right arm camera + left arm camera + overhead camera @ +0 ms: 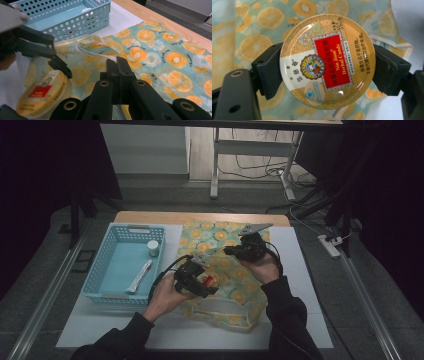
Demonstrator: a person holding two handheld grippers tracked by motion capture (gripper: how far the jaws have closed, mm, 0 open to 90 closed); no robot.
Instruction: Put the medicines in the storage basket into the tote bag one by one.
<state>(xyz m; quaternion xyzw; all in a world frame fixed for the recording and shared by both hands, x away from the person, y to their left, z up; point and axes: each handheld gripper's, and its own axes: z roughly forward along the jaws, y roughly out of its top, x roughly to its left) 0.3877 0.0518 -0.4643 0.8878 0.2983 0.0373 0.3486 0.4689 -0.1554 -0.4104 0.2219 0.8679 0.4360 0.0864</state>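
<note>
Candy tin (327,61) clamped in left claw (328,72); right claw (117,65) pinches bag (160,57) edge.

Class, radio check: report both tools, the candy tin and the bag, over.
Left tool clamped on candy tin, above fruit-print bag. Right tool shut on the bag's white-trimmed edge, lifting it. Nothing between tin and opening.

Your left gripper (200,281) sits low in front of you, its jaws spread wide and clamped on the rim of a round tin (327,61), which faces its camera. Your right gripper (239,251) is farther forward, its jaws pressed together on a white strap (110,58). Both forearms reach in, dark-sleeved.
</note>
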